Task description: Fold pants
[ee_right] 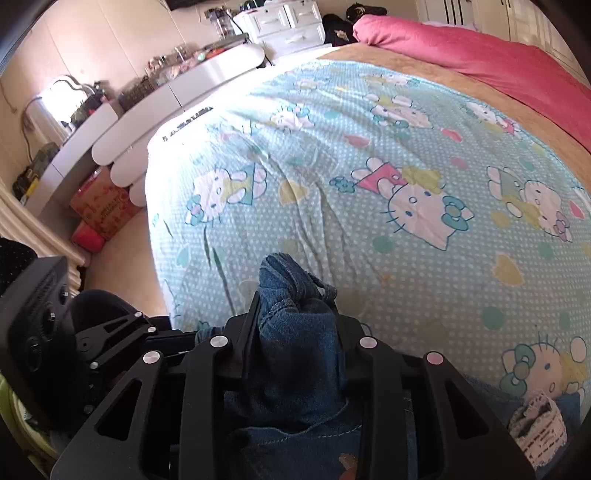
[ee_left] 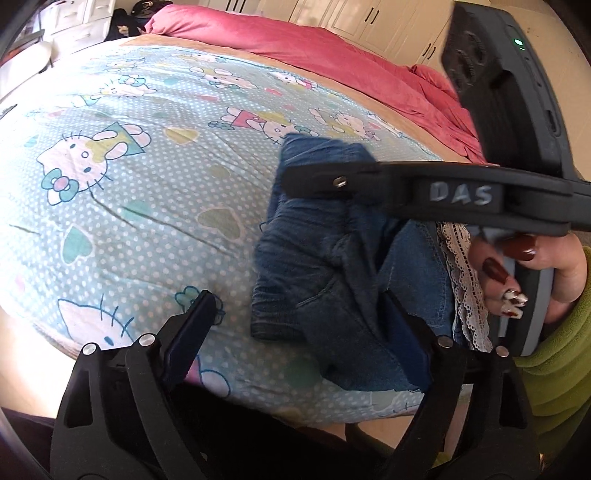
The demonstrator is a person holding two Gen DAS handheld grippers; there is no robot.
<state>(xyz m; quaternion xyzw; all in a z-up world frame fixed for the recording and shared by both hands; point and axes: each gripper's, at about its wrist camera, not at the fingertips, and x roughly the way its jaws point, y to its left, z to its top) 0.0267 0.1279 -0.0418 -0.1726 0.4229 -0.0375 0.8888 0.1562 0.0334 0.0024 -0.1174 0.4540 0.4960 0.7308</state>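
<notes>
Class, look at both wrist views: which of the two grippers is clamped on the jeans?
The right gripper: denim of the jeans is bunched tight between its fingers. The left gripper stands wide apart, pressing nothing.

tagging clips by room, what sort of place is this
Most likely a bedroom in a home: a bed with a cartoon-cat print sheet and a pink duvet, a white chest of drawers beside it, and wardrobe doors along the wall.

Pretty clearly someone's bedroom at home: a big bed (ee_right: 207,206) with a cartoon-cat sheet (ee_right: 369,229) and a pink duvet (ee_right: 480,48), white drawers (ee_right: 284,22), a cluttered white dresser top (ee_right: 207,70), and cream wardrobe doors (ee_left: 369,18) along the wall.
</notes>
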